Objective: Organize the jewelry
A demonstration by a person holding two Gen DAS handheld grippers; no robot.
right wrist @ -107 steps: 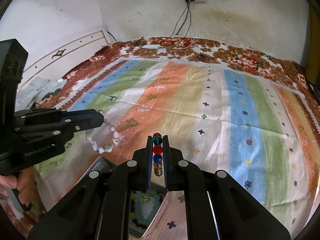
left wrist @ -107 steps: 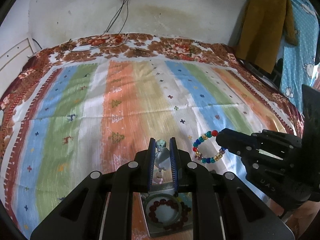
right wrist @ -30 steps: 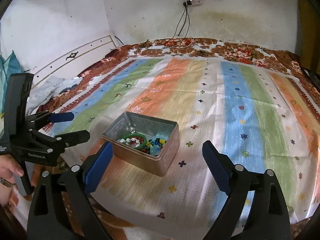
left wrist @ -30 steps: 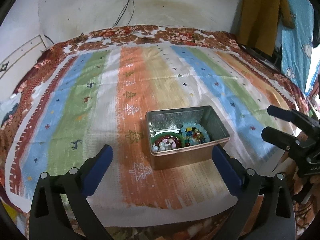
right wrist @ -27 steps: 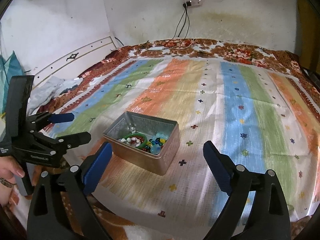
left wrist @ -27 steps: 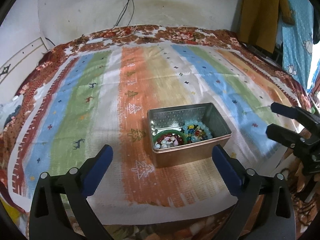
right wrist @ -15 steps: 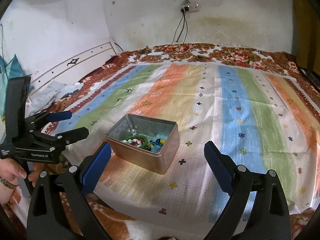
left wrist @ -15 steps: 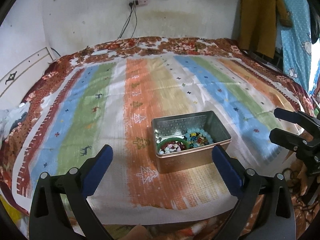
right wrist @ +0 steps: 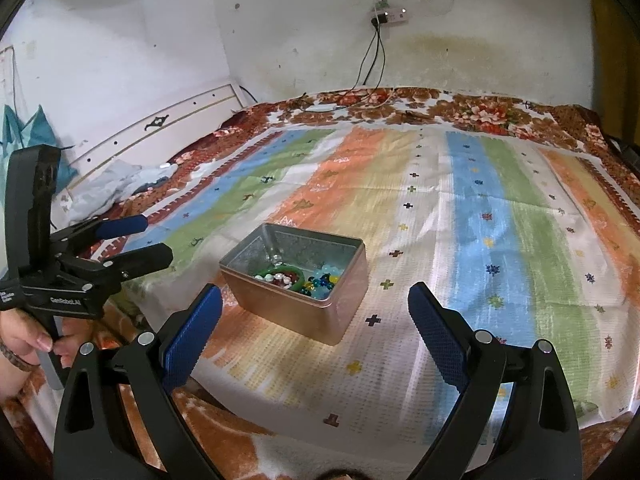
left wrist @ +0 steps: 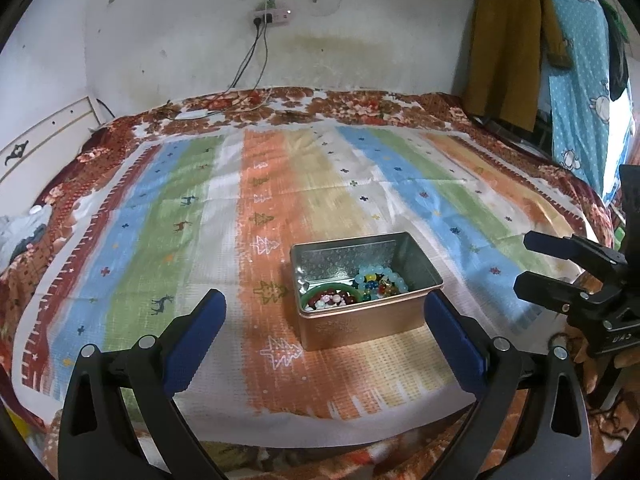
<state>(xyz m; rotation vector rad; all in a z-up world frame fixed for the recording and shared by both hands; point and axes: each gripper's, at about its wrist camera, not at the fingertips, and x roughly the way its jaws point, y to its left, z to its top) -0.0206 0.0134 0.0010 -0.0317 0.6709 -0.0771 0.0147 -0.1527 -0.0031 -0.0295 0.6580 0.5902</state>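
A copper-coloured metal tin [left wrist: 362, 322] stands open on the striped bedspread, and it also shows in the right wrist view [right wrist: 316, 314]. Inside lie a green bangle with red and white beads [left wrist: 330, 299] and a pale blue bead bracelet around multicoloured beads [left wrist: 380, 282]; the beads also show in the right wrist view [right wrist: 298, 278]. My left gripper [left wrist: 324, 332] is open wide and empty, held back from the tin's near side. My right gripper [right wrist: 314, 326] is open wide and empty, also back from the tin.
The striped cloth [left wrist: 160, 216] covers a bed with a floral border. A power strip with cables [left wrist: 272, 16] hangs on the far wall. Clothes [left wrist: 508, 44] hang at the right. A white headboard [right wrist: 160, 132] runs along the left. The bed edge is close below both grippers.
3.6 s ago each gripper was shut on a bead bracelet over the tin. Now both bracelets lie in the tin, both grippers are open, and both have drawn back and up.
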